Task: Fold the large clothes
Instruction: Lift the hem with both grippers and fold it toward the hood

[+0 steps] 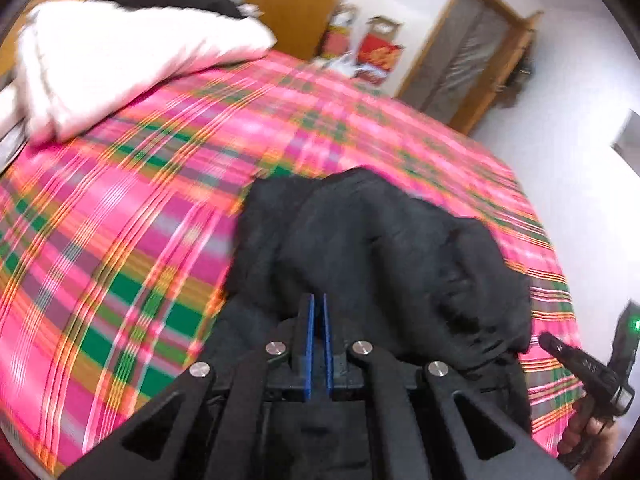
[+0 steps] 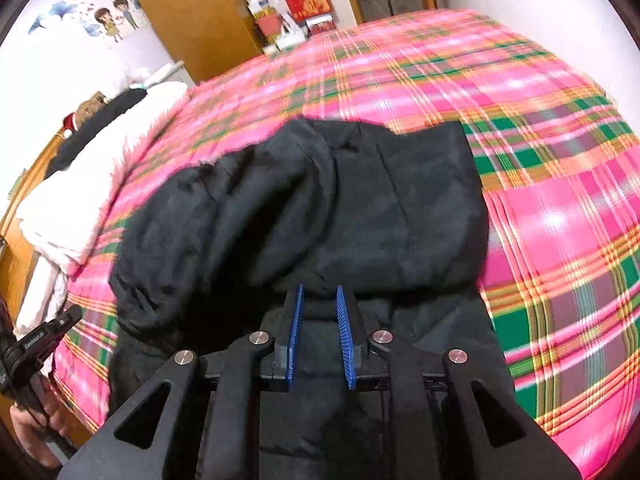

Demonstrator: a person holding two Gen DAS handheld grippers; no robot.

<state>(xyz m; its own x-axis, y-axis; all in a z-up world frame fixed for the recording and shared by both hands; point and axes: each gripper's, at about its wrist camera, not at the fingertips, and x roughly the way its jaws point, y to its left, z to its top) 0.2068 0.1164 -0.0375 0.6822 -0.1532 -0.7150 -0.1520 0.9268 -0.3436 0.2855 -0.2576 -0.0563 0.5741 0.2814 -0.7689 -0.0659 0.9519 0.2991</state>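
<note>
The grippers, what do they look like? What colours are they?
Each gripper, left and right, has two flat blue fingers with ridged faces, carried on black angular arms with triangular cut-outs, joined by round silver pins. From the side, the right one shows a small green light.

Jacket (image 2: 340,208) on bedspread (image 2: 540,128), pillow (image 2: 80,200) left.

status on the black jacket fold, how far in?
Done: the black jacket lies on the plaid bedspread with one layer doubled over itself. In hand: the left tool looks shut, but whether it pinches cloth is hard to tell; the right tool is open above the near edge. Left: the bundle is lumpy and uneven, so more folding and squaring remains.
</note>
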